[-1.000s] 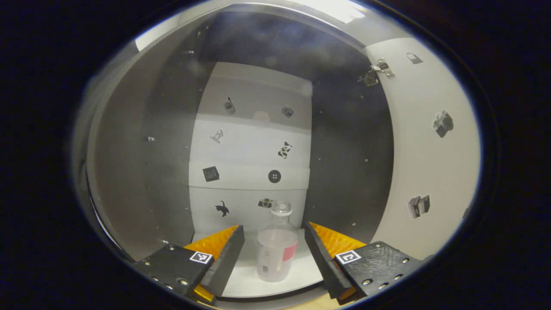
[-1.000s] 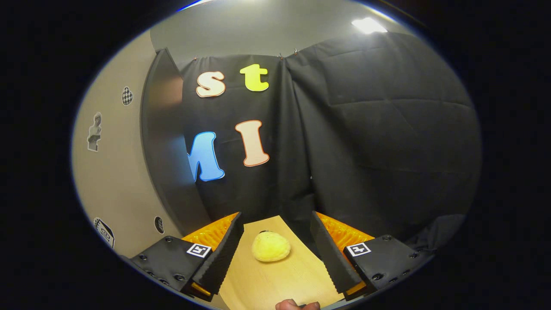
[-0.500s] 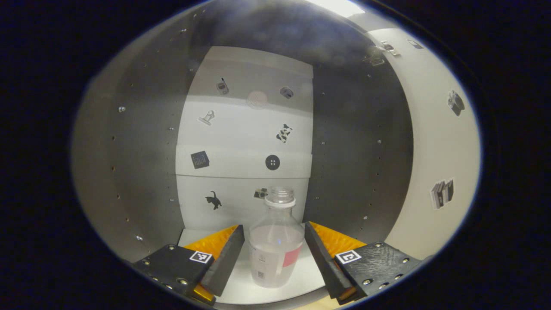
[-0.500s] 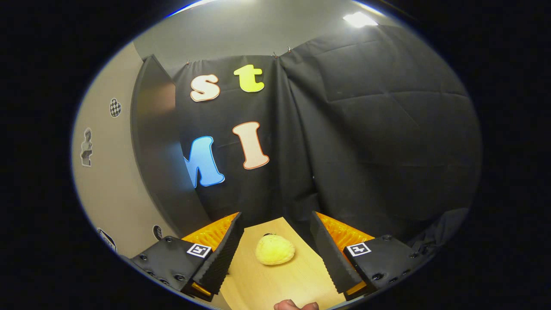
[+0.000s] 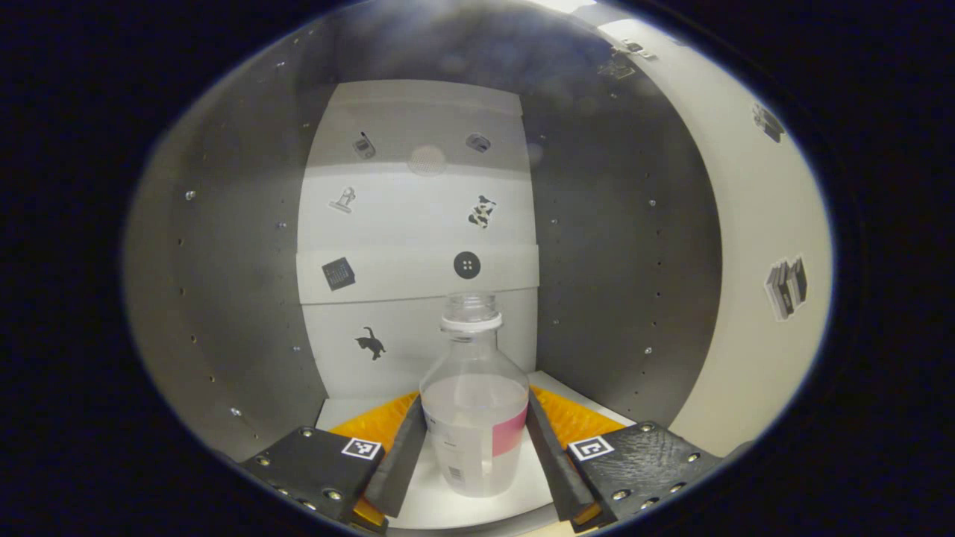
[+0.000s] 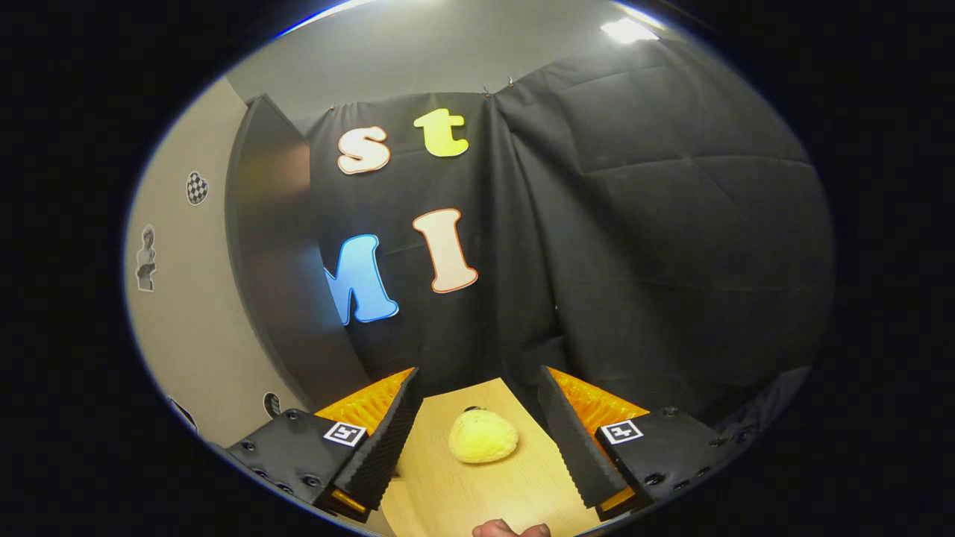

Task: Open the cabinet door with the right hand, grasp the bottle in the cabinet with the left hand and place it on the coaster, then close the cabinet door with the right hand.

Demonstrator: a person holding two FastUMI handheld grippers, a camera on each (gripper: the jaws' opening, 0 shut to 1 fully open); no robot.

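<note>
1. The clear plastic bottle with a pink label (image 5: 475, 418) stood inside the grey cabinet (image 5: 612, 246), its sticker-covered door (image 5: 753, 246) swung open.
2. My left gripper (image 5: 475, 440) had closed in since a second ago; its fingers flanked the bottle, contact uncertain.
3. My right gripper (image 6: 477, 432) hung spread over the wooden table (image 6: 462, 492), a yellow plush toy (image 6: 483, 436) ahead.

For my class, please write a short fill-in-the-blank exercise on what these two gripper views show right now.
1. The bottle stands inside the ____.
2. The left gripper has one finger on each ____ of the bottle.
3. The bottle stands ____, its neck on top.
4. Between the right gripper's open fingers a yellow toy lies on the ____.

Missing words: cabinet; side; upright; table
</note>
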